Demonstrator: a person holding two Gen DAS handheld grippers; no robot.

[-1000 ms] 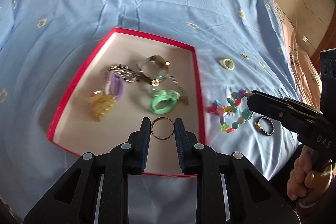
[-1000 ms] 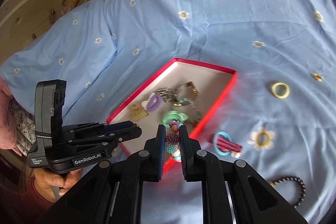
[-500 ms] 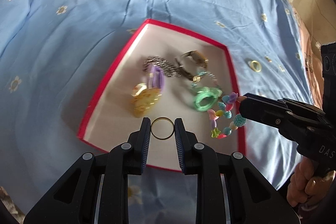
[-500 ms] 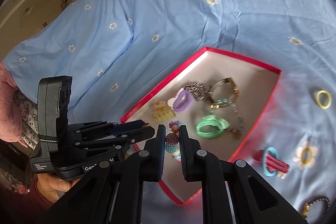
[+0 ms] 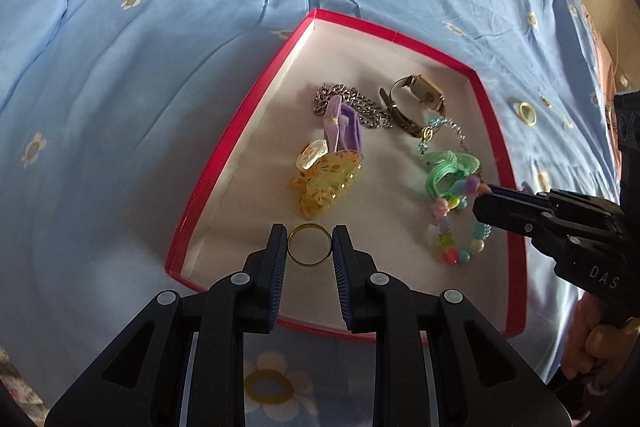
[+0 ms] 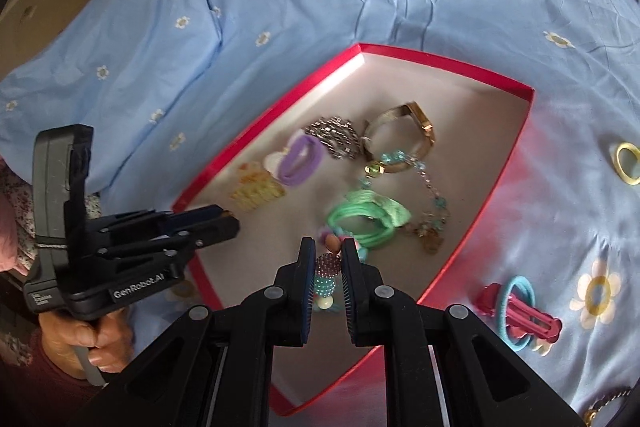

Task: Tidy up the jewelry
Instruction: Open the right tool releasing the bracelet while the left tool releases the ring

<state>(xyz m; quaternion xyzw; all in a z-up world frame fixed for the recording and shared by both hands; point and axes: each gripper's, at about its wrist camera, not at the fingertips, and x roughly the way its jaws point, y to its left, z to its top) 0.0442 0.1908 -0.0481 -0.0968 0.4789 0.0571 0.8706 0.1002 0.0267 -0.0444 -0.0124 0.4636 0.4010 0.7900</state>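
Both fingers of the left gripper (image 5: 310, 247) clamp a gold ring (image 5: 310, 245) above the near end of the red box (image 5: 224, 147). Beside it, the right gripper (image 6: 328, 251) pinches a colourful bead bracelet (image 5: 456, 227), which dangles over the box floor.

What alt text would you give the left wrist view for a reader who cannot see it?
The left gripper holds a thin gold ring between its pads over a shallow red-rimmed box on a blue flowered bedspread. The right gripper, entering from the right, holds a pastel beaded bracelet over the box, near a yellow hair claw, a green hair tie and a gold wristwatch.
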